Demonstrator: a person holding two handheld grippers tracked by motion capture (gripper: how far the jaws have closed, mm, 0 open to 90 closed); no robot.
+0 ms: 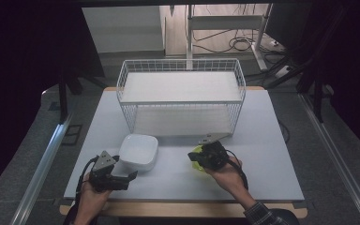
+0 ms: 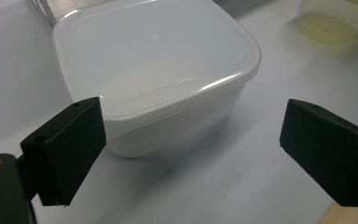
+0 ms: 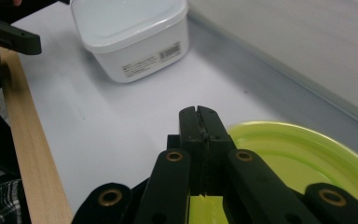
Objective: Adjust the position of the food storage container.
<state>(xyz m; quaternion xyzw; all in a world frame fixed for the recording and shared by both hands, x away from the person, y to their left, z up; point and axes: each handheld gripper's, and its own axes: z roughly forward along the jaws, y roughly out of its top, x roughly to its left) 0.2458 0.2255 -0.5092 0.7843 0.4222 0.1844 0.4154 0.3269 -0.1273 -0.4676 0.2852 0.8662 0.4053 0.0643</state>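
Observation:
A white square tub with a lid [image 1: 138, 151] sits on the white table [image 1: 262, 140], in front of the wire rack. My left gripper [image 1: 124, 169] is at the tub's near corner. In the left gripper view it [image 2: 193, 130] stands open, and the tub [image 2: 154, 60] lies just beyond its jaws without touching them. My right gripper [image 1: 197, 157] is shut on the rim of a yellow-green round lid [image 1: 195, 158]. In the right gripper view the jaws [image 3: 199, 121] are pressed together over that lid [image 3: 298, 154]. The lid tops a clear tub [image 2: 328, 23].
A white two-level wire rack [image 1: 180, 96] stands at the middle back of the table. The table's wooden front edge [image 3: 25, 140] runs close under both hands. The white tub [image 3: 130, 32] and a left jaw [image 3: 11, 36] lie beyond the right gripper.

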